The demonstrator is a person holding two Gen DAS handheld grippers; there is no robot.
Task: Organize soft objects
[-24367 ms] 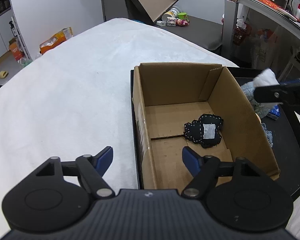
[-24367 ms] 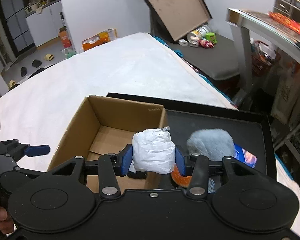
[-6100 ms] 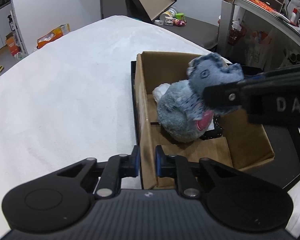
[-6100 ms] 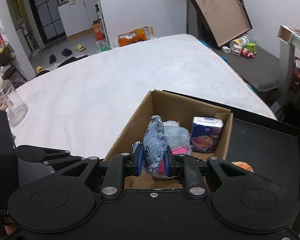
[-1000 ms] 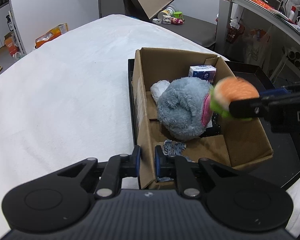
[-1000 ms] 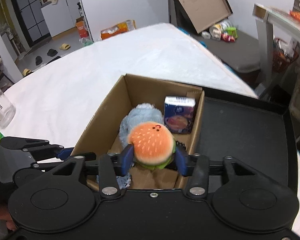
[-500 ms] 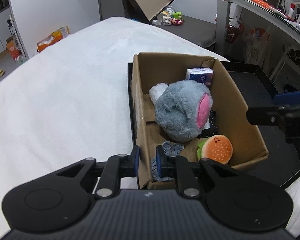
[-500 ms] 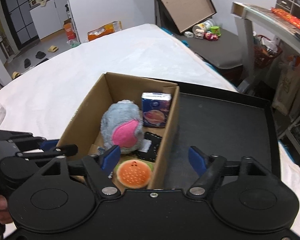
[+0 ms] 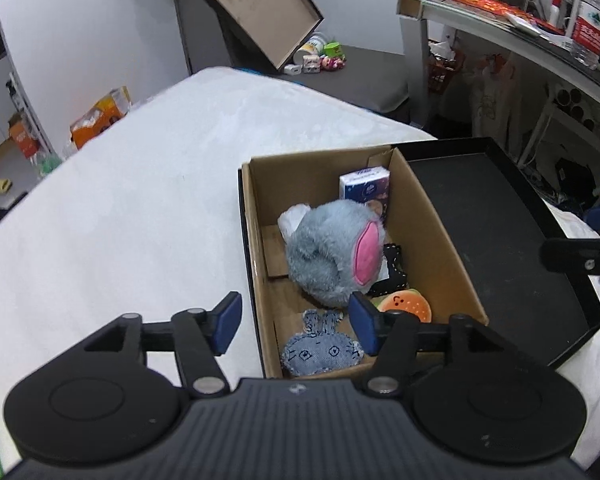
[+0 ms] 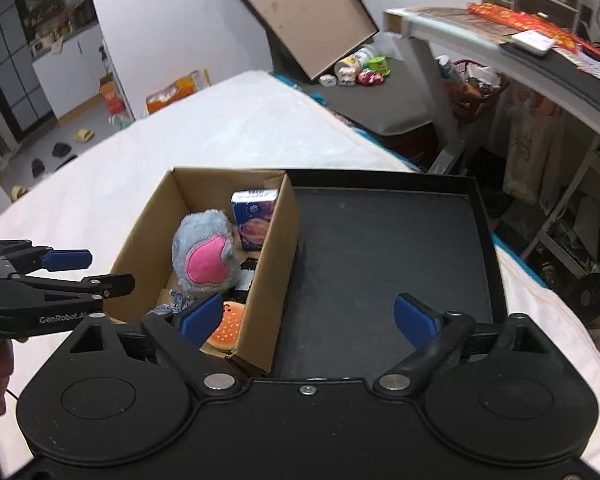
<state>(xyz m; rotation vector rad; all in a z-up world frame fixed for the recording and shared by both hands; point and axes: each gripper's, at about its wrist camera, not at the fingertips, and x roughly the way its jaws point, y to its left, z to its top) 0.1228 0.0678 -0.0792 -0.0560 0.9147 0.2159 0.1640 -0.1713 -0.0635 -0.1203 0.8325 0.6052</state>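
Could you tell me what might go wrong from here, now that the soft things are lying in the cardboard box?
1. The grey plush bulges near the rim of the cardboard box; it might tip out if the box is moved.
2. The left hand-held gripper is open with one finger on each side of the box's left wall; lifting carelessly could snag it.
3. The burger plush and denim toy crowd the near corner, leaving little room there.

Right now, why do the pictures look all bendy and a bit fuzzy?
Left wrist view: the fisheye lens curves the cardboard box and black tray; the room behind looks soft. Right wrist view: the same bending; the shelf is smeared, while the burger plush stays sharp.
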